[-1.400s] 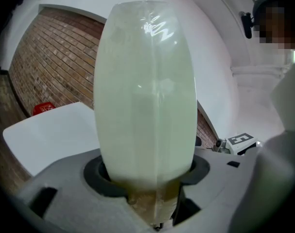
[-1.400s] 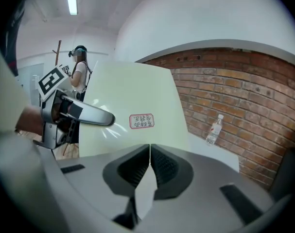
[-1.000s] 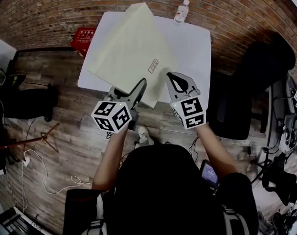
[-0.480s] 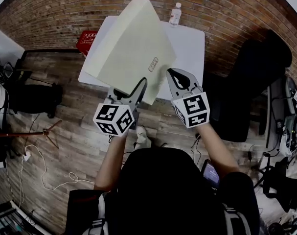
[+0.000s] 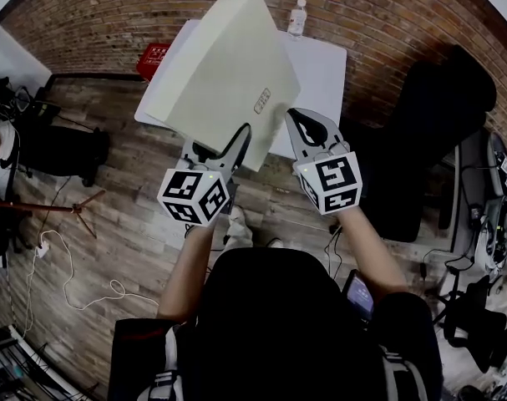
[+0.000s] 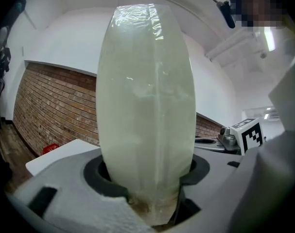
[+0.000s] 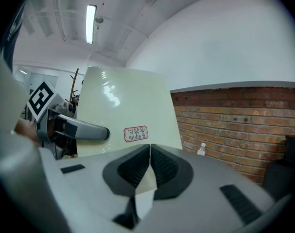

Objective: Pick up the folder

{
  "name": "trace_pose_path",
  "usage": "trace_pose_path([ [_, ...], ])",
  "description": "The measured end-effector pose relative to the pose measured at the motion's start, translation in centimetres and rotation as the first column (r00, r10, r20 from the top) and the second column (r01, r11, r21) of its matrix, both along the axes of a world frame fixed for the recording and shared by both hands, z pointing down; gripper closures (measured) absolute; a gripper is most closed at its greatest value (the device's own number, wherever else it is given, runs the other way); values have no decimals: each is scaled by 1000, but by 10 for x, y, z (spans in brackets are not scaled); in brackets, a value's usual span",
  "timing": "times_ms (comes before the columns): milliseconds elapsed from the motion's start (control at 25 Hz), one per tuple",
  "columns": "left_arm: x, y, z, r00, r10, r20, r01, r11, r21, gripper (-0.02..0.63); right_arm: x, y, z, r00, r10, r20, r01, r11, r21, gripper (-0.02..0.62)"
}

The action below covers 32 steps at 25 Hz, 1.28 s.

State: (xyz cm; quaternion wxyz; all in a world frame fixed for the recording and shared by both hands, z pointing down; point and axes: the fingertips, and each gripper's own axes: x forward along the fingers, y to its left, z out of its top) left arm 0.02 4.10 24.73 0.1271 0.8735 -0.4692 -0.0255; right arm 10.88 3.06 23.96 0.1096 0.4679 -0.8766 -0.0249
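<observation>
We hold the folder tilted above the bench's near edge. Left tongs clamp its thick near edge wide; right tongs pinch a thin corner. We judge it light, glossy and slippery, so the thick edge is the safer hold.

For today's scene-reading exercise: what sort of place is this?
Probably an indoor office or lab workroom: a brick wall, a white table on plank flooring, and a black chair beside it.
</observation>
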Motion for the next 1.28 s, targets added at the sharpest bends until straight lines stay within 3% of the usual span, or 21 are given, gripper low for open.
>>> trace_pose_path([
  [720, 26, 66, -19, 997, -62, 39, 60, 996, 65, 333, 27, 59, -18, 997, -47, 54, 44, 997, 64, 565],
  [1280, 25, 74, -11, 995, -82, 51, 80, 996, 44, 333, 26, 53, -28, 996, -57, 65, 51, 995, 85, 566],
])
